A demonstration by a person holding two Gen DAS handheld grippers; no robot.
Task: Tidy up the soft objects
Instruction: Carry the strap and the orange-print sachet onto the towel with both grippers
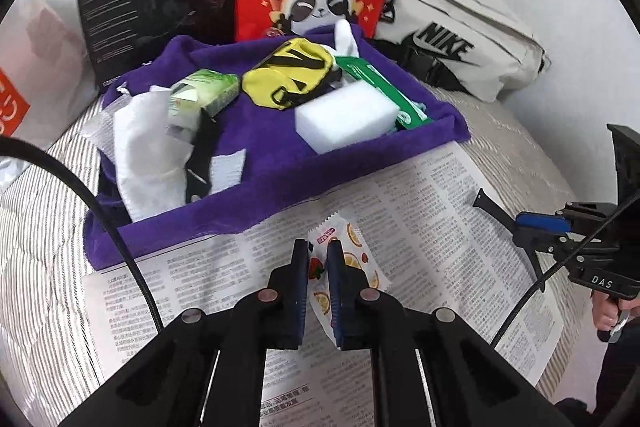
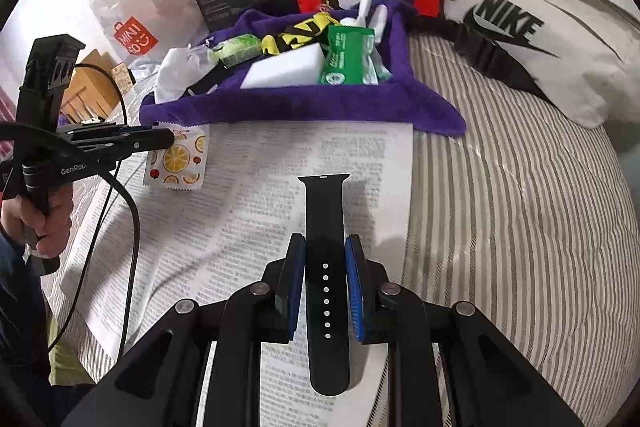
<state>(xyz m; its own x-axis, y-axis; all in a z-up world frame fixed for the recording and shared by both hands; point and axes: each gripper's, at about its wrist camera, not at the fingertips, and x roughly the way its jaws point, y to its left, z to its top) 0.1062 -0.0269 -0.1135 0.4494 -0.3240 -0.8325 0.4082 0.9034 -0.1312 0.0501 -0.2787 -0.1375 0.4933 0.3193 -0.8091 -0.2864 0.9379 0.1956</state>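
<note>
Black-fingered and tilted down over the newspaper [image 2: 248, 211], the left gripper [image 1: 318, 251] pinches a fruit-printed sachet [image 1: 340, 239], apparently lifted clear of the page. The right gripper [image 2: 325, 247] clamps a black strap [image 2: 325, 211] (holes along its length) just before the purple tray [image 2: 320, 107].

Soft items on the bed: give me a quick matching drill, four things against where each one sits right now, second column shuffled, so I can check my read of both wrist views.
Things:
1. fruit-print sachet
2. black watch strap
3. white sponge block
4. white Nike bag

Places:
A. lying in the purple cloth tray
B. pinched in the left gripper
C. on the striped bedding, right of the tray
D. clamped in the right gripper, over the newspaper

Pairs: 1-B, 2-D, 3-A, 4-C
</note>
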